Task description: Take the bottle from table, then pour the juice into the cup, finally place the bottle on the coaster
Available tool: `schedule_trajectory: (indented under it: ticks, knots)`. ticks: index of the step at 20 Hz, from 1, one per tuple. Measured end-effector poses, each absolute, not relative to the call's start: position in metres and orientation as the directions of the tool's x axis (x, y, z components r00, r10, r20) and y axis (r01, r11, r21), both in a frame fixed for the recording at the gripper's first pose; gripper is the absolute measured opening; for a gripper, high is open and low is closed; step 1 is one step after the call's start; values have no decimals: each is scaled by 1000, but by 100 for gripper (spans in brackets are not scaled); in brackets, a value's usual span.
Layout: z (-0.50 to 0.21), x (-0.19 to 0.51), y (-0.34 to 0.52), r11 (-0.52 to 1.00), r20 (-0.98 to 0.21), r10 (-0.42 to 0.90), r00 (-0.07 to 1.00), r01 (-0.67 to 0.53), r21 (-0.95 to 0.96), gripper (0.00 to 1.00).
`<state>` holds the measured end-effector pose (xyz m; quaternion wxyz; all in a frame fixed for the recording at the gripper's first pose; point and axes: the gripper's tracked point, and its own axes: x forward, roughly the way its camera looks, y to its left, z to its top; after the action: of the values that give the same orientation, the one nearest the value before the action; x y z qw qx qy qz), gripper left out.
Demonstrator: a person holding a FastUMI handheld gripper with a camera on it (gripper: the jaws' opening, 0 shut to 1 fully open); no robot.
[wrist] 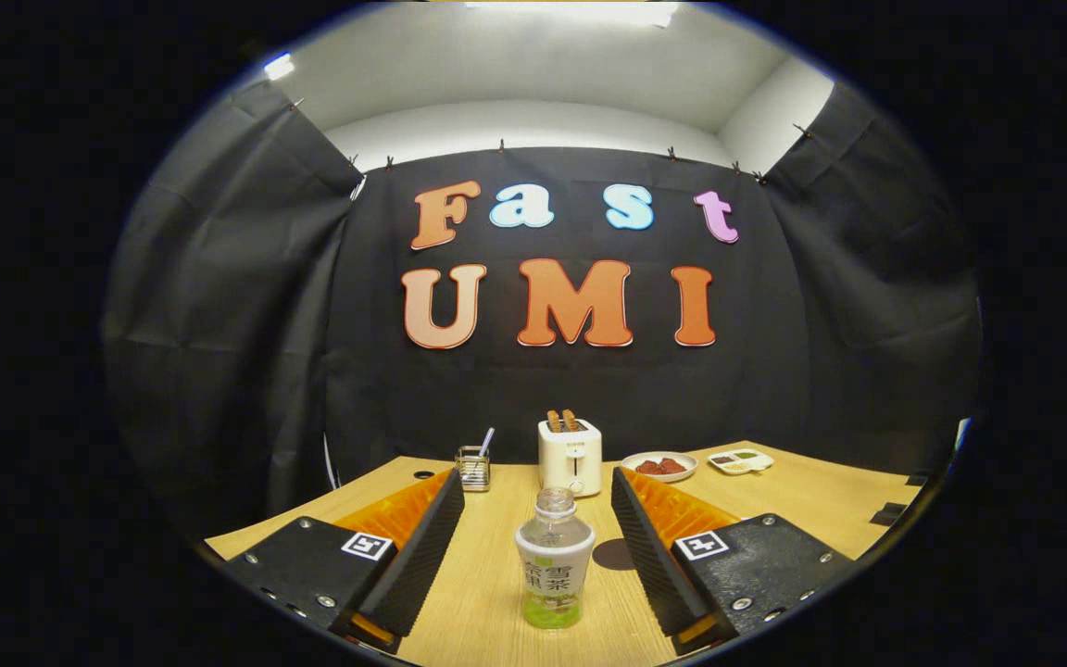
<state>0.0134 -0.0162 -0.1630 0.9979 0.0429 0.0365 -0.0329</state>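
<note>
A toaster (571, 456) with two slices stood at lower centre on the table (830, 500). Left of it sat a wire holder (473, 468); right, a plate (659, 466) of reddish food and a sauce dish (741, 460).

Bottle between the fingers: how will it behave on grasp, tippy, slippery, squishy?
The bottle looks nearly empty, with liquid only at its base, so it is probably light. It is tall and narrow, so an off-centre touch may tip it. The clear thin plastic may flex or slip. The gripper is open around it.
</note>
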Motion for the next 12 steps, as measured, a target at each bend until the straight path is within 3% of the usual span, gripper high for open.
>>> schedule_trajectory:
  ticks: [12]
  knots:
    - [-289, 37, -11, 997, -314, -73, 946, 73, -13, 93]
